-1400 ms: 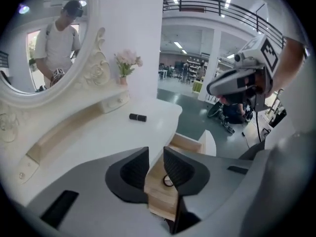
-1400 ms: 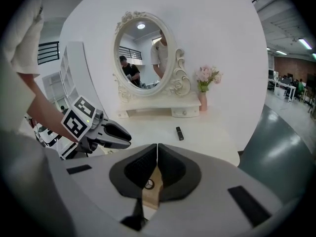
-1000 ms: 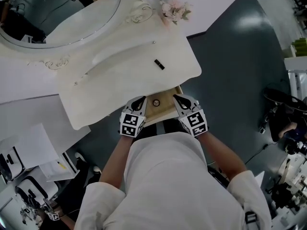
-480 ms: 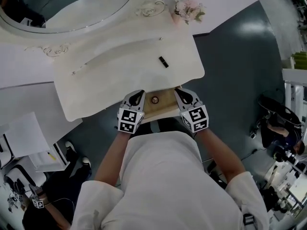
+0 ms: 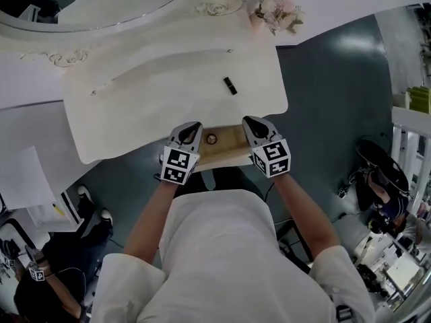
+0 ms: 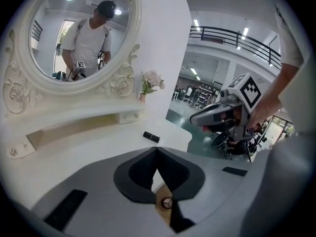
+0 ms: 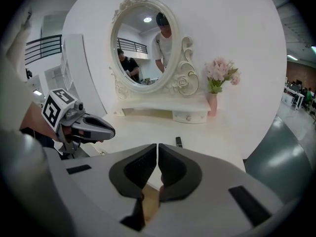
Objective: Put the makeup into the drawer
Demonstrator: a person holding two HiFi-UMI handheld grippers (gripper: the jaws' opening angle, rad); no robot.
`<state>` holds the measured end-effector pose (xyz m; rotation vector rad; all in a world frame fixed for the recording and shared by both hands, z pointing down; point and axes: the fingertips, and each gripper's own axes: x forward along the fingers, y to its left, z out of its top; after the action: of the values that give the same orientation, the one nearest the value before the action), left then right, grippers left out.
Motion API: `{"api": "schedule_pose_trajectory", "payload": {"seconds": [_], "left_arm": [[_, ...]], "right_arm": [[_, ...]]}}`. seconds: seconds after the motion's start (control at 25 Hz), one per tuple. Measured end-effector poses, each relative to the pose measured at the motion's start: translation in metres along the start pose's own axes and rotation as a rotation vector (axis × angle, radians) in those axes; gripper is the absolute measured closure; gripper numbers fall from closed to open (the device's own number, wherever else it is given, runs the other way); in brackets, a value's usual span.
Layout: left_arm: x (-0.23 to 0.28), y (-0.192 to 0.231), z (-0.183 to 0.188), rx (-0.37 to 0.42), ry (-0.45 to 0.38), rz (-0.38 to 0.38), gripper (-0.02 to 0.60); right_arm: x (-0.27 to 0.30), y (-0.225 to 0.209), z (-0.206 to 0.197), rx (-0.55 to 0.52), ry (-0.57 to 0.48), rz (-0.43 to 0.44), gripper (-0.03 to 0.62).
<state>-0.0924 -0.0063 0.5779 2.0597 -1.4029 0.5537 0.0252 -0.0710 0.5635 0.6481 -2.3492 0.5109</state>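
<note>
Pale wood shows where the drawer (image 5: 225, 145) stands pulled out from under the front edge of the white dressing table (image 5: 155, 106), and over the last second that has hardly changed: about the same strip of drawer floor is showing, and I could not say it has slid either way. What has changed is the hands. Both have sunk a little and crept toward the table, so the left gripper (image 5: 194, 124) now noses over the table's front edge at the drawer's left front corner, and the right gripper (image 5: 248, 120) does the same at the right front corner. Each has its two fingers pressed tight together with nothing between them. A small round thing (image 5: 211, 138) lies on the drawer floor close under the table edge; I can't make out what it is. The makeup itself, a little black tube (image 5: 230, 85), has not stirred: it lies on the tabletop toward the right end, set back from the front edge and well apart from both grippers. So to my eye the drawer is ready, but the real job has not begun. One gripper must first open its fingers and reach up over the edge for that tube.
</note>
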Motion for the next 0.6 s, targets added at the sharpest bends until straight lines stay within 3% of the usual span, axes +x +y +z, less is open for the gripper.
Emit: {"api": "schedule_pose_trajectory", "payload": {"seconds": [0.4, 0.52, 0.6], "left_arm": [[0.017, 0.005, -0.014, -0.021, 0.04, -0.022, 0.566], [0.022, 0.01, -0.015, -0.033, 0.039, -0.022, 0.566], [0.025, 0.01, -0.017, -0.039, 0.041, -0.029, 0.566]], "right_arm": [[0.063, -0.034, -0.016, -0.005, 0.078, 0.013, 0.56], [0.081, -0.043, -0.02, -0.005, 0.106, 0.006, 0.462], [0.093, -0.049, -0.023, -0.007, 0.128, 0.0, 0.456]]}}
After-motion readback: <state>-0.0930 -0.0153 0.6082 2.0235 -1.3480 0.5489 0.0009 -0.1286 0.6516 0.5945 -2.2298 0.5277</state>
